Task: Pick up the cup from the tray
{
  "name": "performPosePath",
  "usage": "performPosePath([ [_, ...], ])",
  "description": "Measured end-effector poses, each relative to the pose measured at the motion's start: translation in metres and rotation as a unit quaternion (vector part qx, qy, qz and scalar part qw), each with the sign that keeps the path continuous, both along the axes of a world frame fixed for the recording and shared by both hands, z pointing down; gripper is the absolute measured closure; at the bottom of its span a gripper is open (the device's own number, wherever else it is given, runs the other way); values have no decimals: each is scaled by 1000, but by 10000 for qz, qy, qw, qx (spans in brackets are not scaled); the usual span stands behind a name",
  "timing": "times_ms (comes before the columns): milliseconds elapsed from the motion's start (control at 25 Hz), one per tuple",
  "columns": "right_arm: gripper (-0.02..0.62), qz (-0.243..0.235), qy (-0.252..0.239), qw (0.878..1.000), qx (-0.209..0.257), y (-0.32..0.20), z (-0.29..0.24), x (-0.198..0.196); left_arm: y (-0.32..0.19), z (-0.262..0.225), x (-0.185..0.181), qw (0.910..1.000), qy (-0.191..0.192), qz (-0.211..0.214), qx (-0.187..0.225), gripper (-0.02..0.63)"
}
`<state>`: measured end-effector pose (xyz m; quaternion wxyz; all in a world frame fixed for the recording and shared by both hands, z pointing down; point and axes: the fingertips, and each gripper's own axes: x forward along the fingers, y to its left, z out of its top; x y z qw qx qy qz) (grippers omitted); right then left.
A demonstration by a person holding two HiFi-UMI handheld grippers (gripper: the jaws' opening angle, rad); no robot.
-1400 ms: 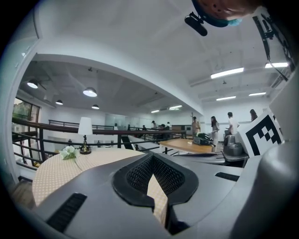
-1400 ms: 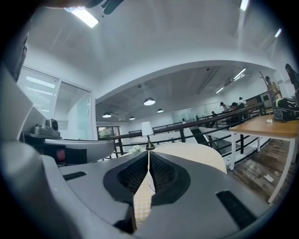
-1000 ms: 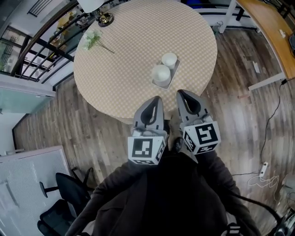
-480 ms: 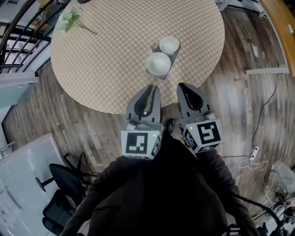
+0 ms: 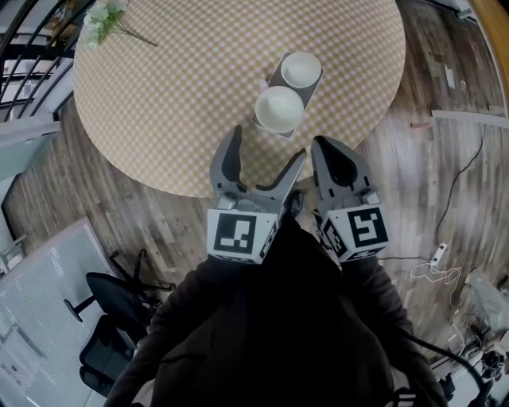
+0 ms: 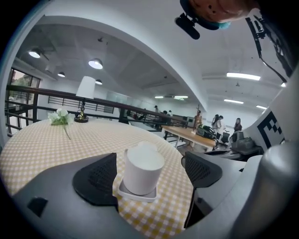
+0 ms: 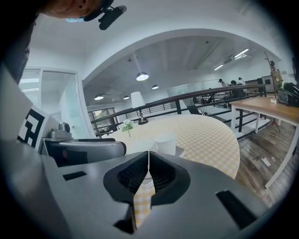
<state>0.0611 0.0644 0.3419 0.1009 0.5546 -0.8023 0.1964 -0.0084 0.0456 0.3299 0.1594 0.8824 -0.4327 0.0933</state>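
Note:
Two white cups stand on a small grey tray (image 5: 270, 79) near the front edge of the round checkered table (image 5: 183, 95): the near cup (image 5: 279, 109) and the far cup (image 5: 301, 69). My left gripper (image 5: 262, 153) has just been opening and its jaws now stand wide, with nothing pressed between them. The near cup (image 6: 142, 167) on the tray (image 6: 135, 194) shows in line with the left gripper's (image 6: 149, 162) gap, a little ahead of the pads and untouched. My right gripper (image 5: 336, 159) is shut and empty, to the right of the tray. Over the shut right gripper (image 7: 148, 164) the cups (image 7: 164, 141) show partly.
A sprig of white flowers (image 5: 99, 20) lies at the table's far left, and a lamp (image 6: 85, 89) stands near a railing behind. An office chair (image 5: 111, 296) and a white cabinet (image 5: 40, 318) stand on the wooden floor at lower left. A desk (image 6: 191, 134) and people are far off.
The left gripper's jaws have swung open from shut. Both grippers have sunk and come closer to the tray. The right gripper stays shut.

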Motion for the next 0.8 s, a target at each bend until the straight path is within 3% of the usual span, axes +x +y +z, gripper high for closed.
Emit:
performPosePath([
  [400, 588, 233, -103, 9996, -139, -26, 12, 20, -37, 35, 19, 9977, -367, 352, -440, 92],
  [800, 588, 326, -147, 9989, -304, -37, 25, 29, -51, 54, 32, 9959, -541, 543, -483, 77],
])
